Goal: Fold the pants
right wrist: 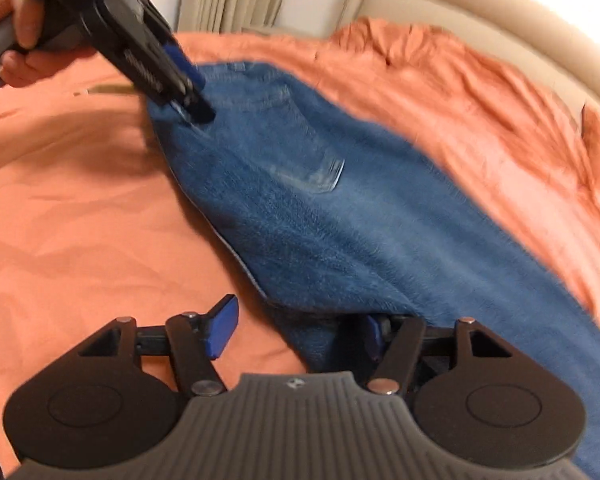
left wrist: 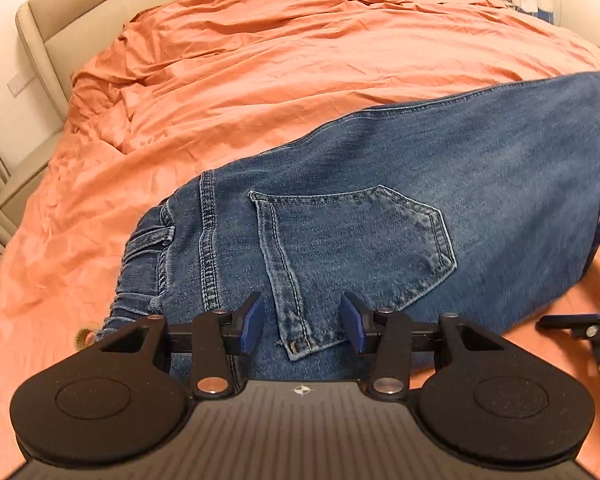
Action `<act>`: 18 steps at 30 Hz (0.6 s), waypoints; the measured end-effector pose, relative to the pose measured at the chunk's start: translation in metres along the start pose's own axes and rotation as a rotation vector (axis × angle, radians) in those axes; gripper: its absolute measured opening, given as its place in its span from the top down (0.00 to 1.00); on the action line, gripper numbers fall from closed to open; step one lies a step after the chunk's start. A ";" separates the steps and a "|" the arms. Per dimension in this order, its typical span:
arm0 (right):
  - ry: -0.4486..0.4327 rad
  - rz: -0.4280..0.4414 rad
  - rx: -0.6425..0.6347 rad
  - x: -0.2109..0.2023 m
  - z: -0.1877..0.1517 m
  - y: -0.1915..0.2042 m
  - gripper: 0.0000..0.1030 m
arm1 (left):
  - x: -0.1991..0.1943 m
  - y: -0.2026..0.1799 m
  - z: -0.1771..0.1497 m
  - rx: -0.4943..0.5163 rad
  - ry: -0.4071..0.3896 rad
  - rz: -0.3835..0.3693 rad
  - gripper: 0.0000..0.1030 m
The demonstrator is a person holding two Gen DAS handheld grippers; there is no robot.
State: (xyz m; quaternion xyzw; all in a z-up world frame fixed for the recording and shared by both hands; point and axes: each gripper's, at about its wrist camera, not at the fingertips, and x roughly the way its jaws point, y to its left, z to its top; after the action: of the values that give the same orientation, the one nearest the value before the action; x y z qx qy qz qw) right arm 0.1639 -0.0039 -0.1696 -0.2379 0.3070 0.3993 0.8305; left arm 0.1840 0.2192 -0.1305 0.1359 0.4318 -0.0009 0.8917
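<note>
I read the jeans (left wrist: 380, 200) as already folded lengthwise, one leg over the other: only one back pocket (left wrist: 356, 240) faces up, and they lie flat on the orange duvet (left wrist: 260, 60).

Left to right: the waistband (left wrist: 148, 248) sits bunched at the left end, and my left gripper (left wrist: 302, 322) hovers over the seat just below the pocket, jaws apart, nothing pinched. Further right, the legs run off toward the hem.

My right gripper (right wrist: 296, 330) is at the near edge of the leg, jaws parted. One blue pad (right wrist: 222, 326) is over bare duvet; the other is partly hidden by denim, and with the blur I can't confirm contact.

Remaining, in my judgement: the crosswise folds, hem toward waistband.
</note>
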 end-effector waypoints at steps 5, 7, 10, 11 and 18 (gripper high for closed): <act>-0.050 -0.006 0.039 -0.025 0.002 0.014 0.77 | 0.008 0.003 0.001 0.003 0.029 0.031 0.57; -0.048 -0.024 0.035 -0.036 -0.009 0.021 0.91 | 0.016 0.003 0.002 0.015 0.057 0.070 0.57; -0.009 -0.016 0.093 -0.036 -0.024 0.022 0.96 | 0.030 0.003 0.004 0.025 0.106 0.080 0.58; -0.005 -0.016 0.105 -0.037 -0.028 0.024 0.97 | 0.032 0.002 0.003 0.034 0.113 0.088 0.58; 0.059 0.031 0.168 -0.030 -0.042 0.026 1.00 | 0.050 -0.009 0.009 0.060 0.160 0.193 0.64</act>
State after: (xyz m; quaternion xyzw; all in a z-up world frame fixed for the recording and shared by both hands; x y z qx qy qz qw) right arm 0.1147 -0.0316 -0.1815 -0.1743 0.3675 0.3778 0.8318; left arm 0.2212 0.2147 -0.1660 0.2033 0.4862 0.0828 0.8458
